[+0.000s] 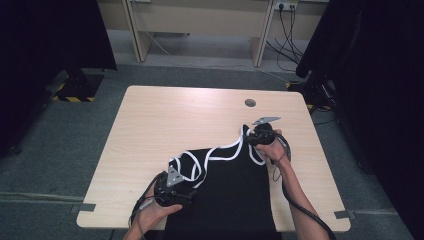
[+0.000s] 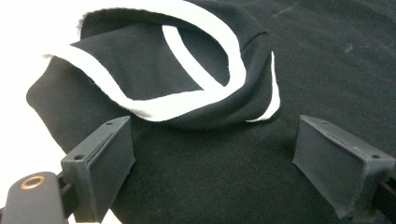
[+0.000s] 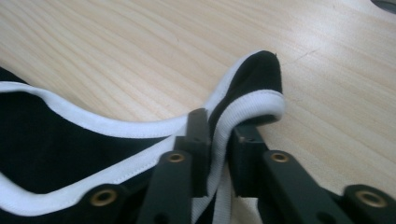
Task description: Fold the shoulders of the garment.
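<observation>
The pale wooden table (image 1: 150, 130) spreads in front of me, and across its near middle lies the black garment with white trim (image 1: 225, 190), a sleeveless top by the look of its banded openings, its lower part running off the near edge toward me. Its upper end is rucked and twisted, one strap pulled out toward the far right.

My right gripper (image 3: 218, 154) is clenched on that strap: the jaws pinch the white binding where it folds over, lifting the tip a little off the wood. My left gripper (image 2: 210, 163) is released, jaws standing wide apart over flat black cloth, just short of the bunched shoulder with its looping white band (image 2: 187, 100).

I judge the fabric soft, light and limp, a knit that will sag and drag rather than hold shape, and will slip if pinched in a single thin layer. The stitched trim is the firmest place to take hold, so the left should close on that band.

No containers stand on the table.
</observation>
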`<control>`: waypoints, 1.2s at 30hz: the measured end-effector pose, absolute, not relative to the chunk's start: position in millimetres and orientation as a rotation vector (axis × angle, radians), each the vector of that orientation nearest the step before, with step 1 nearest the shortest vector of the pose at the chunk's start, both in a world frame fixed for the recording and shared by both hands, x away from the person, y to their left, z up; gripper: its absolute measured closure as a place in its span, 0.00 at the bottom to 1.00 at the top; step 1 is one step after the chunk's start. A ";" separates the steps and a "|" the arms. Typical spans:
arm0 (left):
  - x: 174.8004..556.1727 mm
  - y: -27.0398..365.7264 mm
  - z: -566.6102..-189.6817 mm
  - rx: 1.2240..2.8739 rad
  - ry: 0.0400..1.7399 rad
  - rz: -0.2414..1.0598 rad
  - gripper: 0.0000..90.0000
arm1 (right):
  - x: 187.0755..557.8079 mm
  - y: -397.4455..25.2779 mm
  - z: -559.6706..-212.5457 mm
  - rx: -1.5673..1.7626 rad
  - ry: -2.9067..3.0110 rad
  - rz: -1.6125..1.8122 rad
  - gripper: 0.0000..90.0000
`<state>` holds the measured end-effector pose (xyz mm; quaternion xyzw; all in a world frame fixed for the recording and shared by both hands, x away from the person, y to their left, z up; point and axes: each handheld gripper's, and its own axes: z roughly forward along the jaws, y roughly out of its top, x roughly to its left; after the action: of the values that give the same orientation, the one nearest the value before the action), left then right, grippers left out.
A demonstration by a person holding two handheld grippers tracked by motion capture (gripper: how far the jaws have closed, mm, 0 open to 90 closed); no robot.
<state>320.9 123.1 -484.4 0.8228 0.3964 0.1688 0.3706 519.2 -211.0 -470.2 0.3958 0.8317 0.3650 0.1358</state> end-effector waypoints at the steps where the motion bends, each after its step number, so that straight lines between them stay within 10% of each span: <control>1: 320.9 123.1 -484.4 2.111 1.017 0.433 0.13 | 517.7 -212.8 -468.7 1.140 2.402 1.096 0.93; 17: 320.9 123.3 -484.3 2.111 1.016 0.434 0.13 | 433.5 -213.6 -421.9 0.819 2.370 1.347 0.91; 36: 320.5 123.7 -484.4 2.112 1.014 0.428 0.12 | 369.0 -231.7 -417.4 0.773 2.428 1.344 0.56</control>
<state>320.5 123.7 -484.4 0.8236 0.3953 0.1669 0.3709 369.0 -231.7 -417.4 0.2660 0.8356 0.4627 0.1300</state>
